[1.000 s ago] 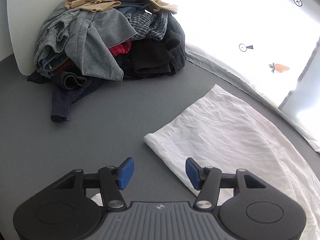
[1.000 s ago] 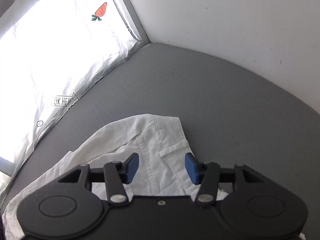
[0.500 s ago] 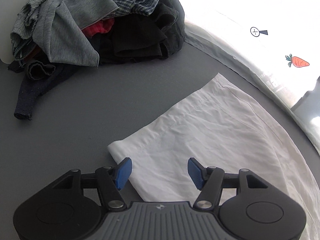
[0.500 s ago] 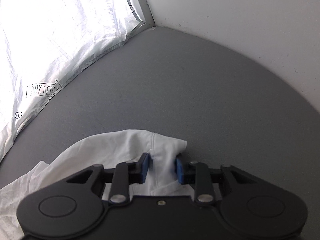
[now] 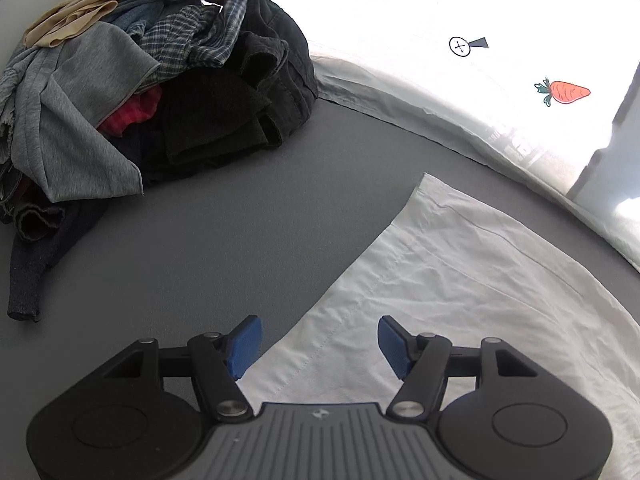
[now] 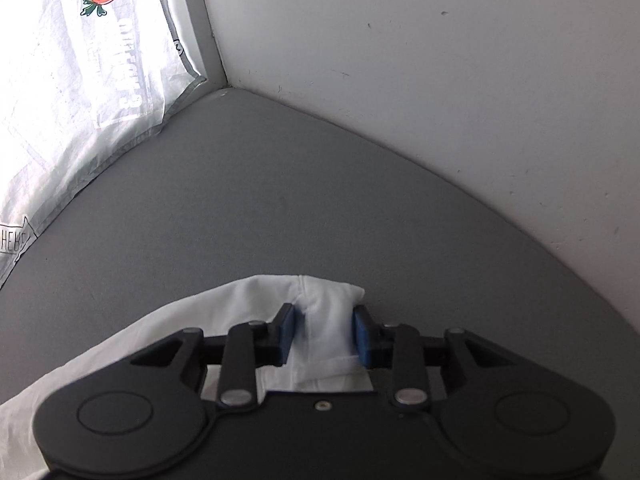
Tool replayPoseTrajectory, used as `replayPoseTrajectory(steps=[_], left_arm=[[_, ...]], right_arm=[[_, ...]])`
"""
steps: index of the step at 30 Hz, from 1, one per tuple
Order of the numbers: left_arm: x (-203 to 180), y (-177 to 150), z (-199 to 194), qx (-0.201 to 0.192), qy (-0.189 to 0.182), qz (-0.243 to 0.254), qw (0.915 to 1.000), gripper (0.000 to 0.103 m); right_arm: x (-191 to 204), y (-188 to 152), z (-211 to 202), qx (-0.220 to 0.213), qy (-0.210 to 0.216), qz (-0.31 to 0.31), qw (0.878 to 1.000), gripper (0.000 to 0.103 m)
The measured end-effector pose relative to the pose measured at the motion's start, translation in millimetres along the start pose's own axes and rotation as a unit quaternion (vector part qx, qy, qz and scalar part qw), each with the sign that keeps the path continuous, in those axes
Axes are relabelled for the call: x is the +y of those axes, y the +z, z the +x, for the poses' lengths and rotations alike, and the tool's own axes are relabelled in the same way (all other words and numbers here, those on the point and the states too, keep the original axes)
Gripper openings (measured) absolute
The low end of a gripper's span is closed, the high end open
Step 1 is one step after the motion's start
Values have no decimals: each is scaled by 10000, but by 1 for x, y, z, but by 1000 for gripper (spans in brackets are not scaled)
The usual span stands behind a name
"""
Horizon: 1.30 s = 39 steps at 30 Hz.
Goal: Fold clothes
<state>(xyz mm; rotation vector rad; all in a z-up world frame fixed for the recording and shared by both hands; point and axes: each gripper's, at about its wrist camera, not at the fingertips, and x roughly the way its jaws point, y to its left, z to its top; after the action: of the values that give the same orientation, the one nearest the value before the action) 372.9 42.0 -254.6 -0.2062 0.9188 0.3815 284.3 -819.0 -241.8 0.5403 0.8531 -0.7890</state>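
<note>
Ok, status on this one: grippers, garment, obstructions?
Left gripper open over garment edge, jaws just widened. Right gripper just opening, garment fold between its jaws. Clothes pile apart, nothing in the way.

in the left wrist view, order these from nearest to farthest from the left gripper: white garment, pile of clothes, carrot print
From the left gripper:
1. white garment, spread flat right under the open jaws and off to the right.
2. pile of clothes, heaped at the upper left.
3. carrot print, on the bright sheet at the far upper right.

White garment [image 5: 460, 280], grey tbl [image 5: 240, 240], blue tongs pads [image 5: 244, 344].
</note>
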Motion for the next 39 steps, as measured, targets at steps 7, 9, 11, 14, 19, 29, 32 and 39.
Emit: replayPoseTrajectory(steps=[7, 9, 11, 14, 19, 29, 32, 39], left_arm=[[-25, 39, 45, -212, -575, -26, 9981, 79], [-38, 54, 64, -277, -722, 31, 9970, 81], [-49, 69, 81, -292, -810, 106, 9962, 81], [-67, 90, 108, -307, -927, 260, 9949, 81], [-86, 100, 129, -204, -973, 668, 9928, 72], [-103, 101, 112, -795, -442, 794, 9927, 5], [-111, 109, 114, -865, -401, 913, 9912, 5], [-112, 137, 104, -1205, -339, 596, 9903, 0]], right_arm=[[-25, -4, 2, 14, 418, 828, 9957, 51], [-26, -6, -1, 9, 460, 822, 9955, 52], [-25, -7, -3, 16, 468, 829, 9955, 52], [-23, -8, -5, 51, 438, 831, 9956, 53], [-21, -8, -10, 63, 578, 772, 9953, 35], [-9, -1, -27, -635, 767, 931, 9907, 15], [1, 9, -23, -709, 819, 741, 9913, 15], [12, 35, -16, -885, 1146, 1183, 9824, 15]])
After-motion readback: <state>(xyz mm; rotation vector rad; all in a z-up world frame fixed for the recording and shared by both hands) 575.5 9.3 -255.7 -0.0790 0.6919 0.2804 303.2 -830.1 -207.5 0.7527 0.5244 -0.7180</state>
